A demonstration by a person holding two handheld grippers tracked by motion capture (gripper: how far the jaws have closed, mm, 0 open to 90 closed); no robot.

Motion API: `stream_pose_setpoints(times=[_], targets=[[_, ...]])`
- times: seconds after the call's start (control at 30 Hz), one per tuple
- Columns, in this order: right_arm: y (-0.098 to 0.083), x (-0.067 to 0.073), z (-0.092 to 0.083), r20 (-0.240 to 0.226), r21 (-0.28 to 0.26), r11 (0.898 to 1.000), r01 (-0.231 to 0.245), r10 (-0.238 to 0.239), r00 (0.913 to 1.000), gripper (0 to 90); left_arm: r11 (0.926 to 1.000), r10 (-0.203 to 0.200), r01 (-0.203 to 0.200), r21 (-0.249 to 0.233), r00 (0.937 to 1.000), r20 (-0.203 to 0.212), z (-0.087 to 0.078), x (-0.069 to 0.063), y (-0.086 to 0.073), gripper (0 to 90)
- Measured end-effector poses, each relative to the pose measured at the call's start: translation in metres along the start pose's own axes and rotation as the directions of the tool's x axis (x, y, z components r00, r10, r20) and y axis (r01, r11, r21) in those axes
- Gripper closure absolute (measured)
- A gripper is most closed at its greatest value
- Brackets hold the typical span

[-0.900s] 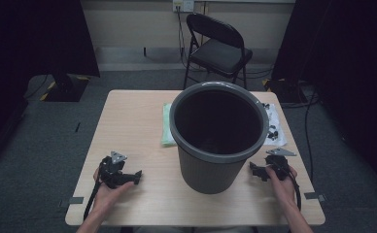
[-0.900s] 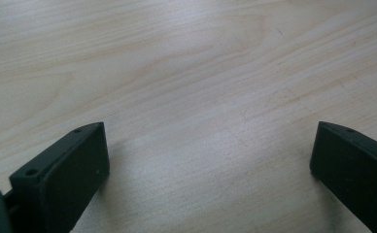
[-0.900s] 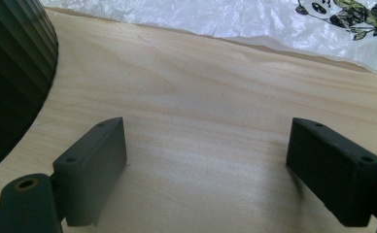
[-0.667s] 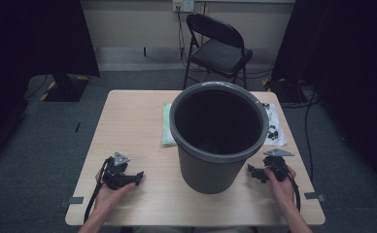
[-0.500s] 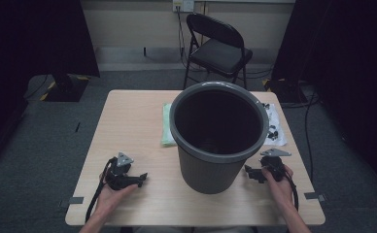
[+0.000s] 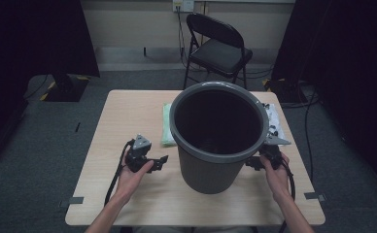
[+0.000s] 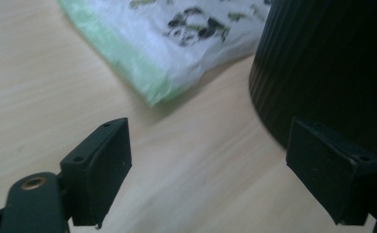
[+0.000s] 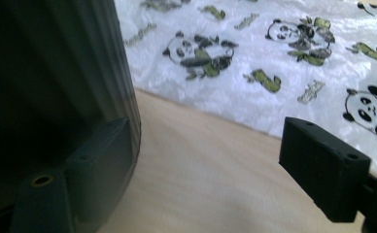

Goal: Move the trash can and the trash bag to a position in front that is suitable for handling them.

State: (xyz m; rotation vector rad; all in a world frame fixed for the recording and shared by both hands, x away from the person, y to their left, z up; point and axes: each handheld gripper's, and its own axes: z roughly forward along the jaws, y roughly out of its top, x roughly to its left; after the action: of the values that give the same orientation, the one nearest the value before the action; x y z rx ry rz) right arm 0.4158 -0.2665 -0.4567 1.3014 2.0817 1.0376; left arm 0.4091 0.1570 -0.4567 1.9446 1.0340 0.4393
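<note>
Nearest the person, the left gripper (image 6: 163, 160) and the right gripper (image 6: 252, 162) rest low on the table (image 6: 128, 116) at either side of the bucket (image 6: 211, 170), jaws spread wide and holding nothing. The bucket stands upright between them at the table's middle, the right gripper close against its wall. Behind it lie the plastic bags (image 8: 283, 63), and farther off a folding chair (image 6: 218, 46).

The tall bucket (image 6: 218, 136) blocks mid-table; bare table (image 6: 128, 119) lies open left, seemingly narrower right.
</note>
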Motion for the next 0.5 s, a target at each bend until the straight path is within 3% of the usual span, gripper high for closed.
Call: stream_pose_setpoints(times=[0.1,0.13,0.17,0.2,0.27,0.33,0.47,0.5], targets=[[0.005,-0.002,0.001,-0.006,-0.028,1.0,-0.011,0.011,0.9999,24.1,1.0,0.0,0.001,-0.008,0.9997,0.024,0.015,-0.003,0.008,16.0],[0.004,-0.002,0.001,-0.027,-0.045,0.998,-0.045,0.044,0.9987,29.5,0.9999,-0.006,0.007,-0.014,0.9995,0.031,0.019,-0.005,0.009,16.0],[0.004,-0.002,0.001,-0.053,-0.058,0.995,-0.078,0.075,0.9958,31.7,0.9999,0.009,-0.009,-0.007,0.9994,0.033,0.023,-0.007,0.011,16.0],[0.003,-0.002,0.001,-0.05,-0.06,0.995,-0.081,0.078,0.9957,30.0,0.9995,0.032,-0.032,-0.007,0.9989,0.034,0.026,-0.009,0.013,16.5],[0.002,-0.001,-0.001,-0.04,-0.064,0.997,-0.051,0.049,0.998,32.2,0.9984,0.056,-0.055,-0.009,0.9981,0.025,0.031,-0.01,0.016,21.4],[0.002,0.0,-0.002,-0.048,-0.067,0.997,-0.047,0.044,0.9979,36.6,0.9995,0.031,-0.031,-0.006,0.9991,0.029,0.033,-0.01,0.019,23.2],[0.003,0.006,-0.004,-0.044,-0.069,0.997,-0.021,0.018,0.9989,45.9,0.9993,0.037,-0.037,-0.006,0.9987,0.035,0.029,-0.013,0.019,34.0],[0.003,0.007,-0.004,-0.058,-0.068,0.997,-0.021,0.017,0.9982,48.5,0.9997,0.023,-0.023,-0.01,0.9988,0.043,0.028,-0.014,0.018,36.0]])
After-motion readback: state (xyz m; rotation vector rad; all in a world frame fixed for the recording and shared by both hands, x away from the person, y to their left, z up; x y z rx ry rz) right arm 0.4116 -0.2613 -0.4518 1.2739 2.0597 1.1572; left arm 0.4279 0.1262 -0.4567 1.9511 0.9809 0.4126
